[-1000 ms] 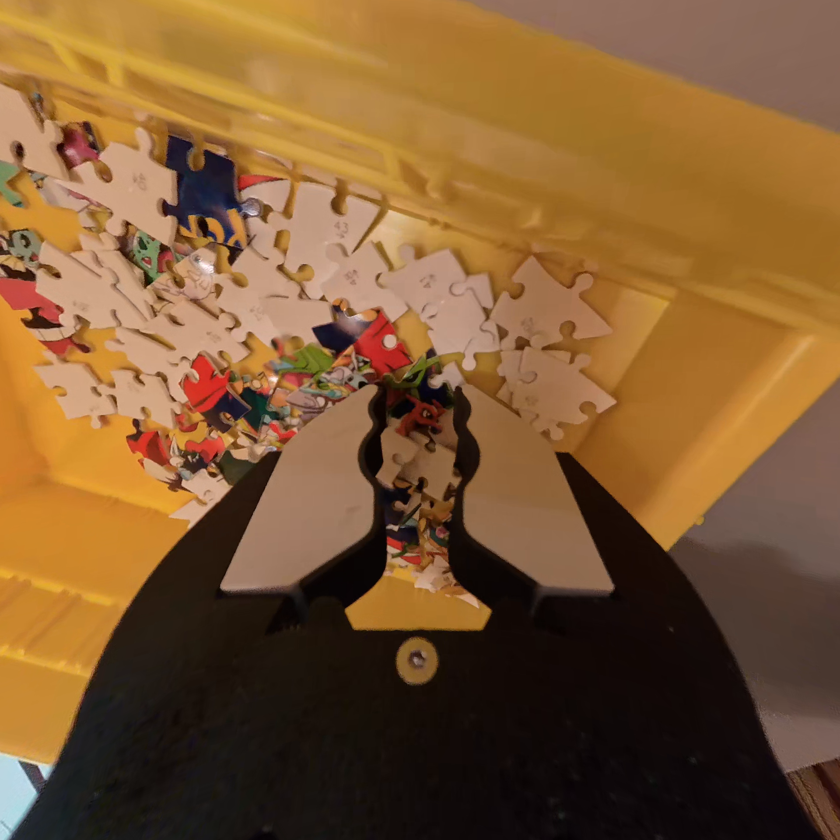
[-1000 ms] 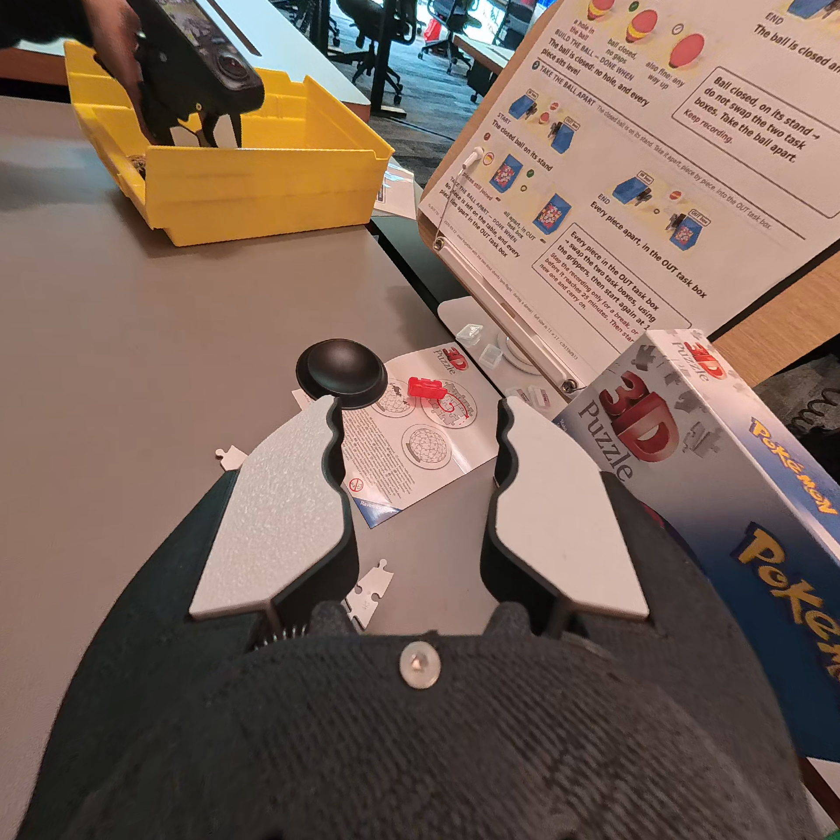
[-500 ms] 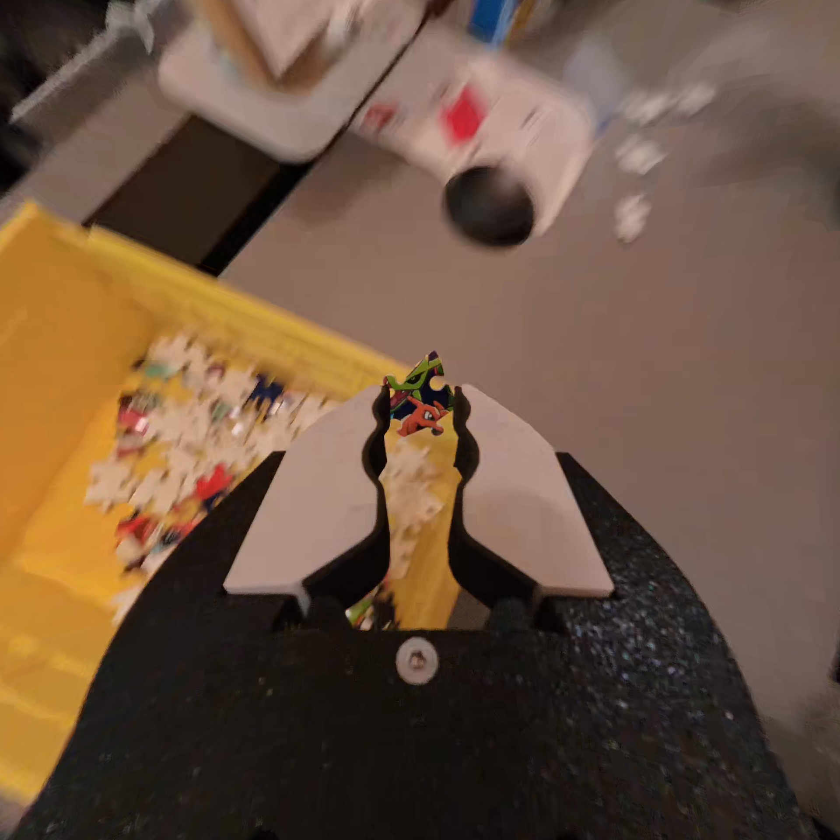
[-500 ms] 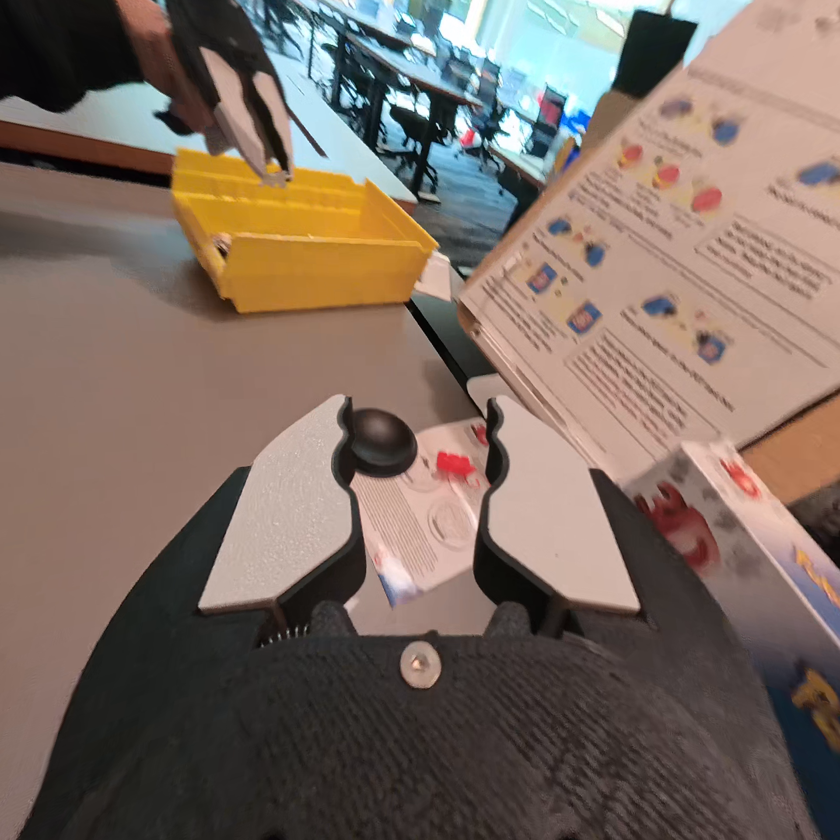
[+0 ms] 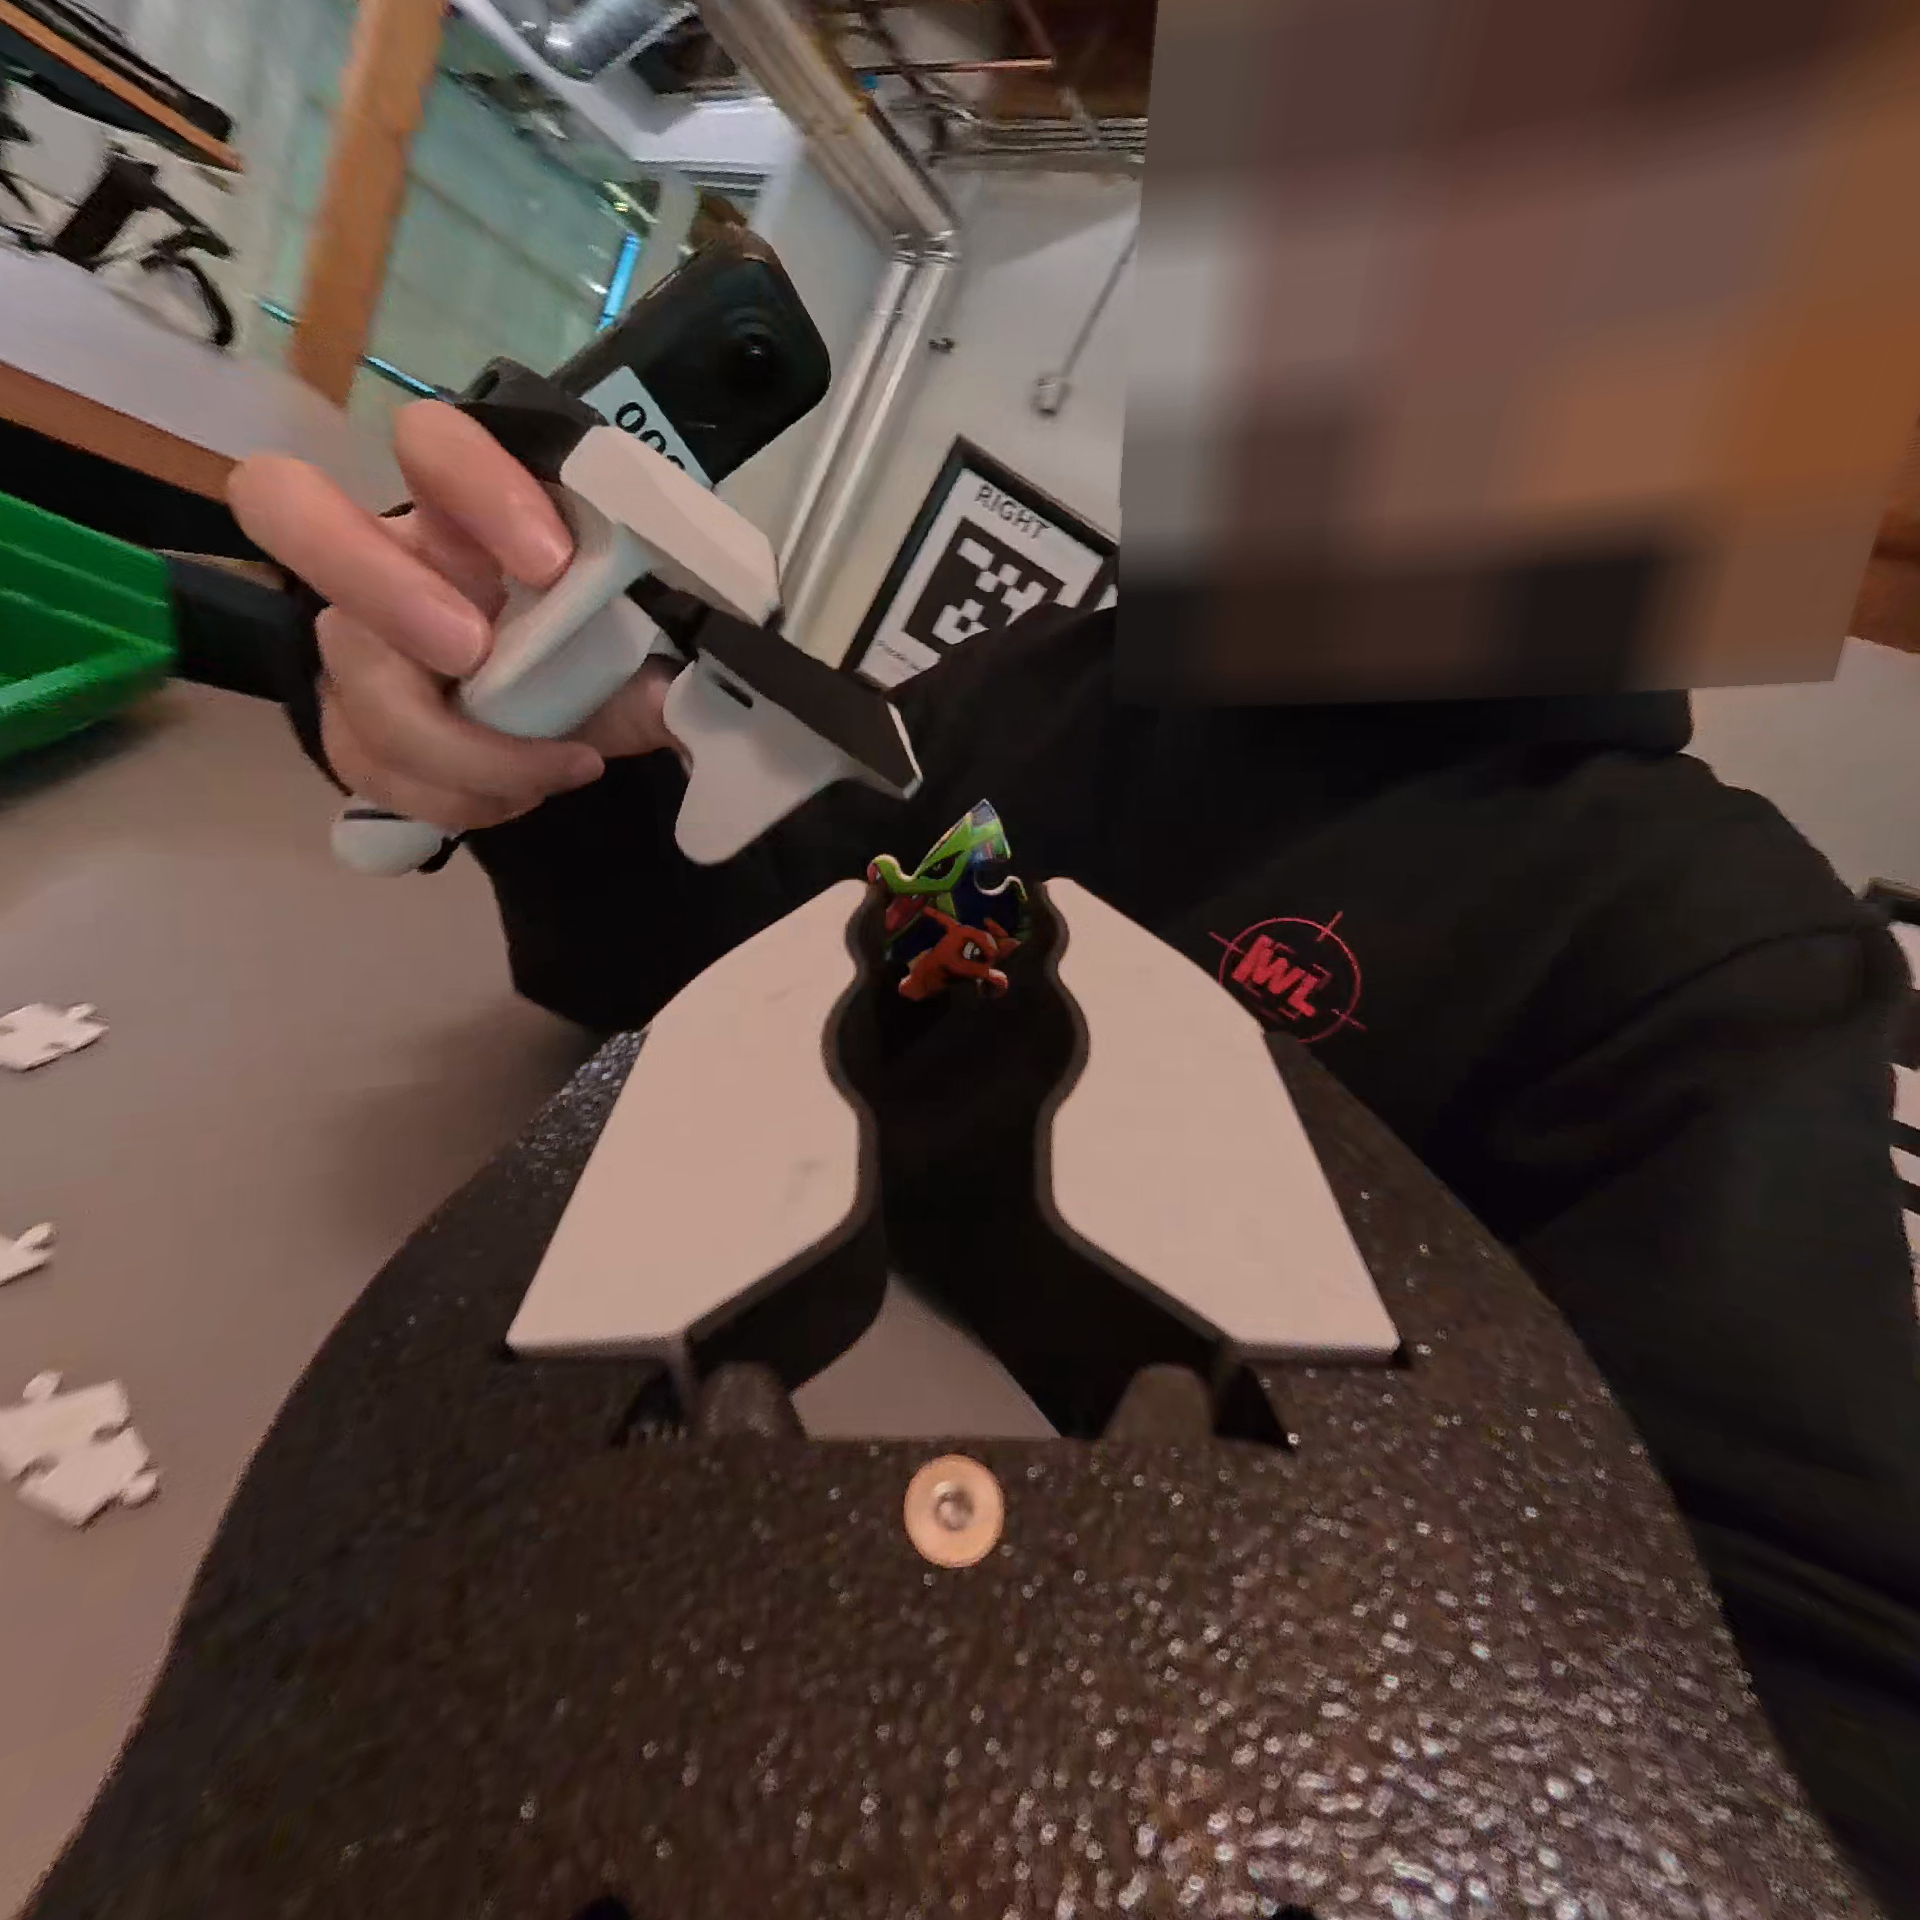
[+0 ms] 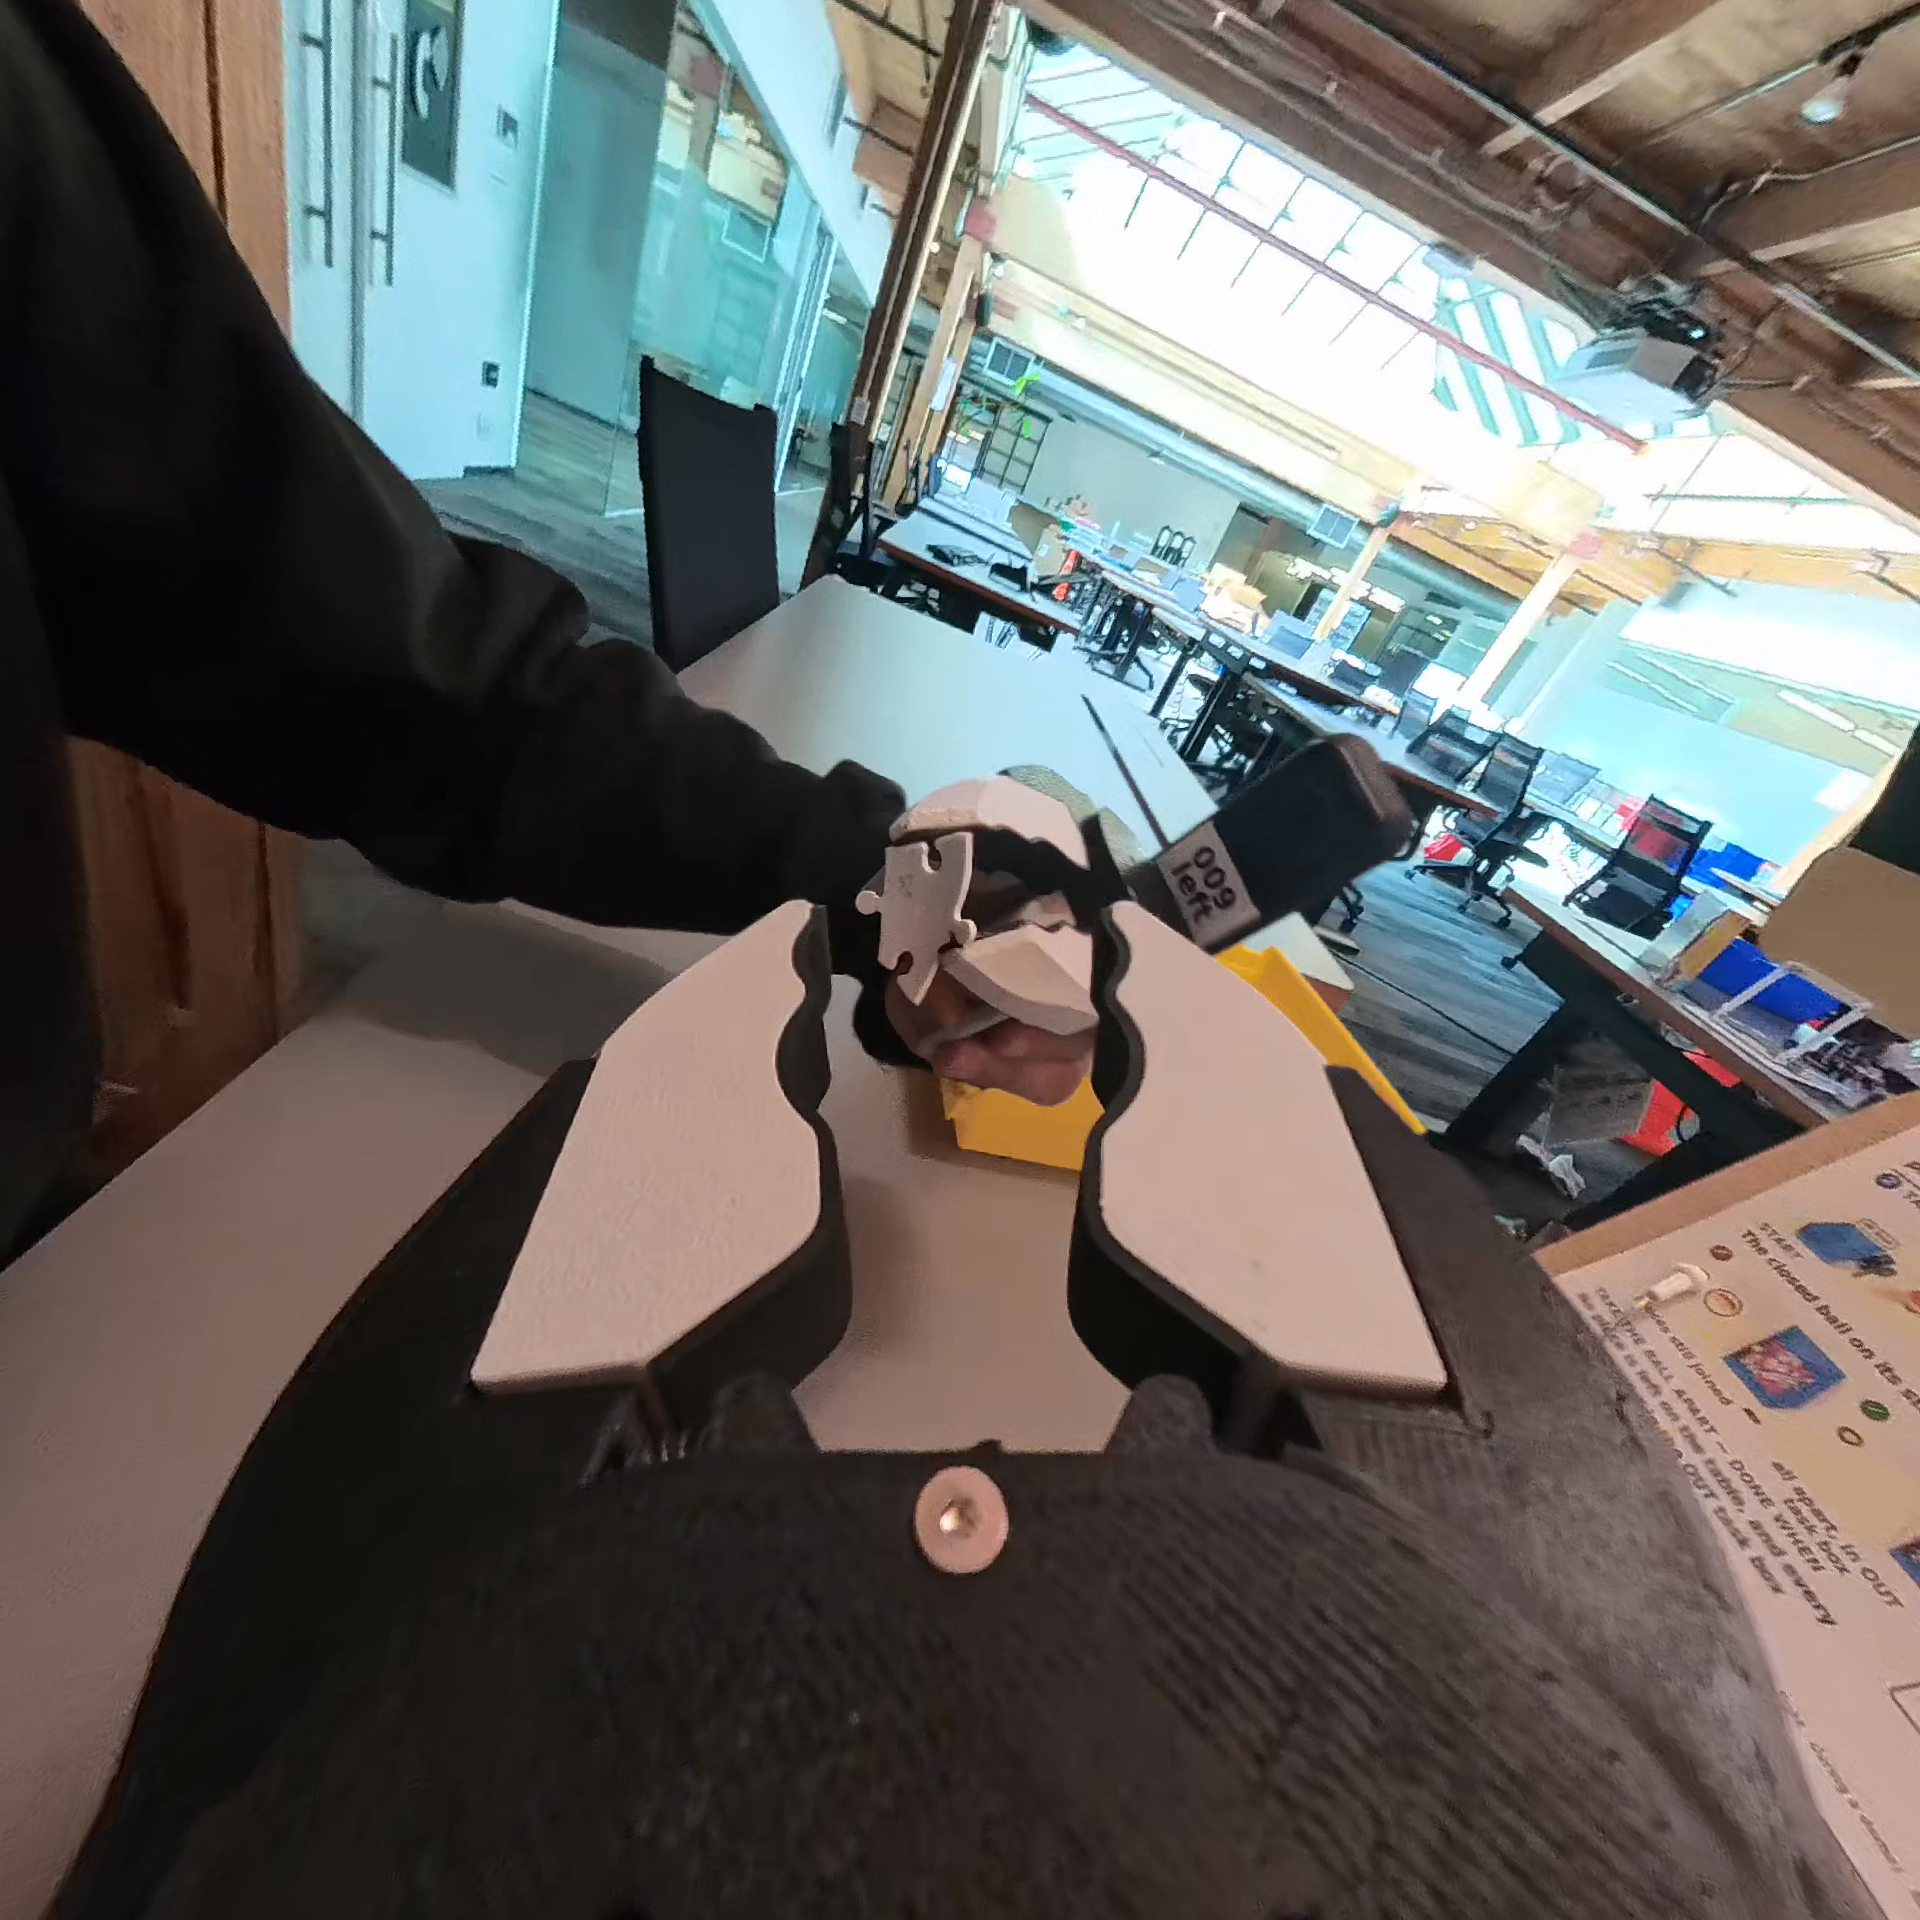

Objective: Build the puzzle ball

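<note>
Left wrist view: from left to right, loose white pieces (image 5: pixel 64 1446) lie face down on the grey table (image 5: pixel 208 1039), a green bin (image 5: pixel 62 623) sits at the far edge, then come the person's right hand (image 5: pixel 416 644), the right gripper (image 5: pixel 790 769) and the dark-clothed torso.
Left gripper (image 5: pixel 951 940): fingers narrowed onto the puzzle piece (image 5: pixel 951 925), pinched at the tips with its printed side facing this camera.
Puzzle piece: thin, flat and rigid, glossy print in green, red and dark blue; knobbed outline; plain white back in the right wrist view (image 6: pixel 920 914).
Right gripper, own view (image 6: pixel 961 971): jaws spread wide with nothing between them; the left gripper (image 6: pixel 987 935) and its piece sit just beyond the tips.
Yellow bin (image 6: pixel 1023 1127): hard plastic, on the table behind the left gripper; its contents are hidden here.
Instruction board (image 6: pixel 1766 1351): printed sheet at the far right edge.
Step in hand: probably presenting one piece held in the air so the other tool can take or steady it; no assembled part of the ball appears in either view, so the build looks barely begun.
Next move: the right gripper likely needs to line its pads up with a free edge of the piece, clear of the knobs, and grip lightly.
Handling: a smooth, thin piece may pivot or slip if pinched off-centre.
</note>
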Action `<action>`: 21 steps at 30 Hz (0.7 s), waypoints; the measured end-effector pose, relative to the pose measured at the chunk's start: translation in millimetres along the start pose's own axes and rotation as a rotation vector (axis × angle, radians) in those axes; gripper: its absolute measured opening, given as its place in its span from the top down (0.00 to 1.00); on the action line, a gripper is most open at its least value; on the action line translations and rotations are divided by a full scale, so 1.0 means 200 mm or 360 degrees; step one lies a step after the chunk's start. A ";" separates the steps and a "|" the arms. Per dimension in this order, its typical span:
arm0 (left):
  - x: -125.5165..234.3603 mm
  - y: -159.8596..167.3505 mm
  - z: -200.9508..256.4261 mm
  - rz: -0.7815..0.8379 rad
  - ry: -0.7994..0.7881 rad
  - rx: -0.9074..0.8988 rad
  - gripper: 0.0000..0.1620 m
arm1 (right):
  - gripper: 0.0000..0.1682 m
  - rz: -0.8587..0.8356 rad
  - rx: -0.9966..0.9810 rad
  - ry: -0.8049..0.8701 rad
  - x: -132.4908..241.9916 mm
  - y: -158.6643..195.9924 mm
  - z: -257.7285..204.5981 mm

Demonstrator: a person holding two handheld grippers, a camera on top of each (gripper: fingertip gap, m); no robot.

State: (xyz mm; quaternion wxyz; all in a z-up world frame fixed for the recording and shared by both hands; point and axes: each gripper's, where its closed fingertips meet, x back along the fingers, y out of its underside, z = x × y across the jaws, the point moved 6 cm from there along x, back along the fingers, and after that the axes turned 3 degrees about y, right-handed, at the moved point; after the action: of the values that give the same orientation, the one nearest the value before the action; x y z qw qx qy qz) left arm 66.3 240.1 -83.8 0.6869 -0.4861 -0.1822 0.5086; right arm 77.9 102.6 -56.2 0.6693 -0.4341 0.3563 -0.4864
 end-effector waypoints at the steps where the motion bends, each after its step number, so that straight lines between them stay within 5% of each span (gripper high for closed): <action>1: -0.02 0.00 -0.02 -0.0004 0.0043 0.0012 0.85 | 0.73 -0.0013 0.0002 -0.0009 0.00 0.00 0.00; 15: -0.15 0.03 -0.13 -0.0108 0.0099 0.0121 0.85 | 0.97 -0.0093 -0.0050 -0.0233 -0.01 0.05 -0.04; 18: -0.14 0.00 -0.14 -0.0026 0.0007 0.0080 0.84 | 0.98 -0.0092 -0.0104 -0.0198 0.03 0.05 0.00; 21: -0.08 -0.08 -0.17 0.0220 -0.0277 0.0003 0.95 | 0.99 -0.0161 -0.0236 -0.0015 0.14 0.08 0.11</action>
State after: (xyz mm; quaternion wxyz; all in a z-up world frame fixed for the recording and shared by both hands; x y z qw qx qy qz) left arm 93.5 210.0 -82.0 0.6321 -0.4509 -0.2068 0.5952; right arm 110.3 83.3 -64.4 0.6116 -0.5022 0.3659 -0.4898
